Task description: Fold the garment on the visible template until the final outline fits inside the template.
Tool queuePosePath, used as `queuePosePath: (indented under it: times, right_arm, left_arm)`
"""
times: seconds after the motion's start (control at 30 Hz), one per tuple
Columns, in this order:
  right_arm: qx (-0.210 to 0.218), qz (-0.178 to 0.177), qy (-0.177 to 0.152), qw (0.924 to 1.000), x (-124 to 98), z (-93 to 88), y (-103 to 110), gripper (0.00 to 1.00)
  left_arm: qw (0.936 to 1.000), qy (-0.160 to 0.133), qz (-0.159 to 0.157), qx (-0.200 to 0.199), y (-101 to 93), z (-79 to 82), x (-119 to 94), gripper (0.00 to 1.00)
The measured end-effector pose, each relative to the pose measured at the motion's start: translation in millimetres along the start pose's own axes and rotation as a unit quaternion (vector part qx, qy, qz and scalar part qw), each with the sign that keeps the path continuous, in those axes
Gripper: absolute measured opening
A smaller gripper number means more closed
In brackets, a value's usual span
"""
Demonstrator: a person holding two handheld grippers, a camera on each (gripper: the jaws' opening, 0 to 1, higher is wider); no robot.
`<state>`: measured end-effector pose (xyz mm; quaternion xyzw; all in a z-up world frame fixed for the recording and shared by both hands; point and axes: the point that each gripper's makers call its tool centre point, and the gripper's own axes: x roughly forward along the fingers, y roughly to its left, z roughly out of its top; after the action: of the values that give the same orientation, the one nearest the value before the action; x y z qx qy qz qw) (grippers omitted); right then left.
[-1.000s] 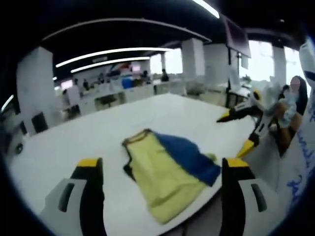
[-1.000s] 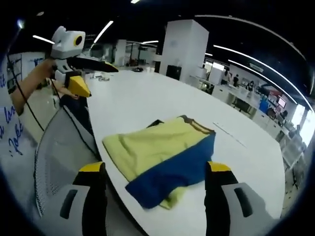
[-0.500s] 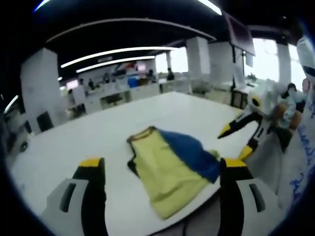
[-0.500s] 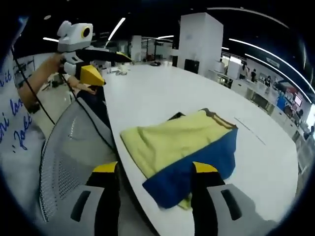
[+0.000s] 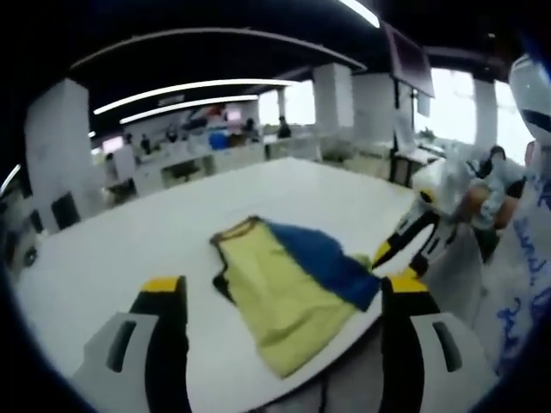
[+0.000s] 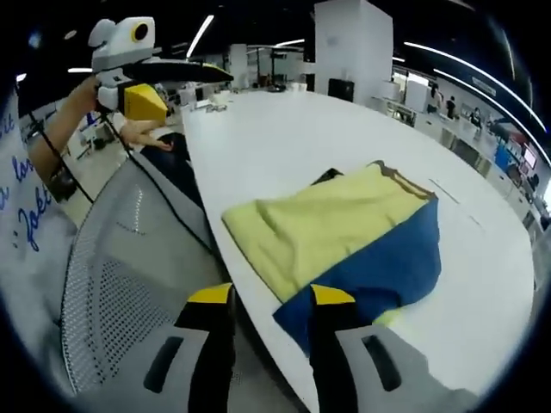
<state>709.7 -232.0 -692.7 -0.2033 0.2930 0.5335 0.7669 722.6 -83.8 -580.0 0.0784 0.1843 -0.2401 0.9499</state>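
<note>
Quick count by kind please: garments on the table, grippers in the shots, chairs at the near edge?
Garments: 1, the yellow and blue garment on the white table.
Grippers: 2, the left gripper and the right gripper.
Chairs: 1, a grey mesh chair by the table edge.
Total: 4.

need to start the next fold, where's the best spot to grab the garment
Probably the blue corner of the garment by the table's near edge. It lies just ahead of the right gripper, so come from that edge side.
</note>
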Motion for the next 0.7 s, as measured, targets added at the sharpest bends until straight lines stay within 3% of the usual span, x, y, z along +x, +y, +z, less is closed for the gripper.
queuePosePath:
  times: [0.1,0.2,0.3,0.53,0.7]
  right_arm:
    - [0.002,0.004,0.027,0.9996,8,-8.5,3,0.21]
    - [-0.03,0.001,0.093,0.9952,16,-29.9,2,0.18]
    - [-0.013,0.018,0.096,0.9951,24,-34.0,10,0.17]
    - [0.009,0.005,0.101,0.9948,34,-41.8,-1,0.1]
    - [0.007,0.013,0.13,0.9914,43,-57.0,-2,0.11]
  left_arm:
    - [0.9999,0.012,-0.001,0.004,0.9,-5.0,-1,0.88]
    - [0.9998,0.014,-0.011,0.005,0.1,-4.7,-2,0.88]
    - [0.9997,0.0,-0.024,-0.002,-1.0,-0.2,-4,0.87]
    - [0.9996,0.0,-0.028,-0.004,2.0,-1.7,-5,0.84]
    - [0.9997,0.007,-0.021,-0.008,7.5,-4.7,-2,0.85]
